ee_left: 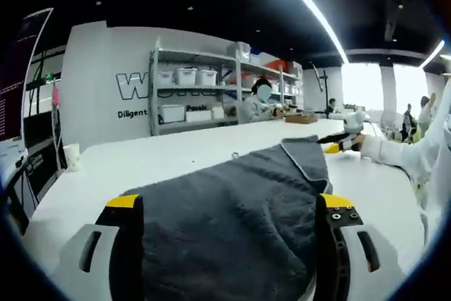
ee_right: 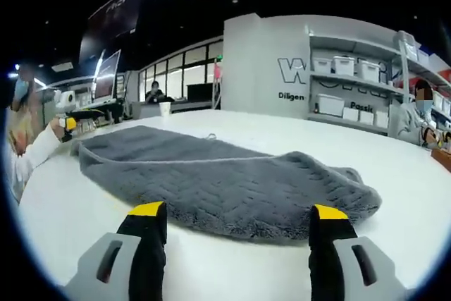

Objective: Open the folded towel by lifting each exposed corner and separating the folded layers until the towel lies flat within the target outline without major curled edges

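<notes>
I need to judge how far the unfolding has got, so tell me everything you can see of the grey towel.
The grey towel is thick, plush terry with a stitched hem. It lies on the white table, still doubled: in the right gripper view a rounded fold bulges along its near edge, and in the left gripper view a far corner is turned up. It reaches between the left gripper's open jaws; whether they touch it is unclear. The right gripper hangs open just short of it.

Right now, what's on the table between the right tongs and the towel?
Nothing: in the right gripper view, only bare white table separates the open right tongs from the gray towel.
</notes>
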The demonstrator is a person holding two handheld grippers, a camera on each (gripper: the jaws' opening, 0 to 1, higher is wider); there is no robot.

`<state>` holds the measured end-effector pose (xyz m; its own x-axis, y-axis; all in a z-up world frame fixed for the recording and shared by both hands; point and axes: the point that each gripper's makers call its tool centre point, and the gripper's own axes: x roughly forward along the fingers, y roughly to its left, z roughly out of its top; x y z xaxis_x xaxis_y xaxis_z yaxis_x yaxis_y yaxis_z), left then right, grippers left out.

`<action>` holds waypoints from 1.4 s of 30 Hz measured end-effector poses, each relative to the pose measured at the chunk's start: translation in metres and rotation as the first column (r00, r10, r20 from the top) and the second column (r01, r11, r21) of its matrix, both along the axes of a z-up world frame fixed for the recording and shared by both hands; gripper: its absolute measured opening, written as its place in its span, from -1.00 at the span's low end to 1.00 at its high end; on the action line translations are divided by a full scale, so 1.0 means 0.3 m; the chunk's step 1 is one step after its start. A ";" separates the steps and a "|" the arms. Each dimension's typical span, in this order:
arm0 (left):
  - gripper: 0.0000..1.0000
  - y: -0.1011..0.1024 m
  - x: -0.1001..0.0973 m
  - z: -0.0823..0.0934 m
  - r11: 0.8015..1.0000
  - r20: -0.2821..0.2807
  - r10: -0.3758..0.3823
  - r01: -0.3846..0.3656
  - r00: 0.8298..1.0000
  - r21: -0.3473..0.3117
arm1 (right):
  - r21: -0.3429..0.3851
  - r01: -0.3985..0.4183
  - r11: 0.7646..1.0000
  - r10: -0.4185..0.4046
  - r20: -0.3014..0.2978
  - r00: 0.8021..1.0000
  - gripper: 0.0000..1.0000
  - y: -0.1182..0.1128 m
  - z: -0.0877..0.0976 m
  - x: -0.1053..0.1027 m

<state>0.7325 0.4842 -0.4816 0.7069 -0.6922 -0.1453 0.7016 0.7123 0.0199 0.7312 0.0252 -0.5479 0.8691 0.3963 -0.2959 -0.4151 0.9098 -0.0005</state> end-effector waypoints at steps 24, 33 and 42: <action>0.99 0.007 -0.023 0.015 0.999 0.026 -0.001 0.002 1.000 -0.033 | -0.084 -0.018 0.996 0.005 -0.157 0.988 0.65 -0.093 0.026 0.484; 0.99 -0.015 -0.019 -0.013 1.000 0.005 -0.017 0.017 1.000 -0.004 | -0.104 -0.112 0.988 0.088 -0.213 0.973 0.20 -0.069 -0.021 0.478; 0.99 -0.032 -0.025 -0.030 1.000 -0.009 -0.027 0.027 1.000 0.010 | -0.133 -0.180 0.975 0.146 -0.231 0.962 -0.76 -0.060 -0.016 0.457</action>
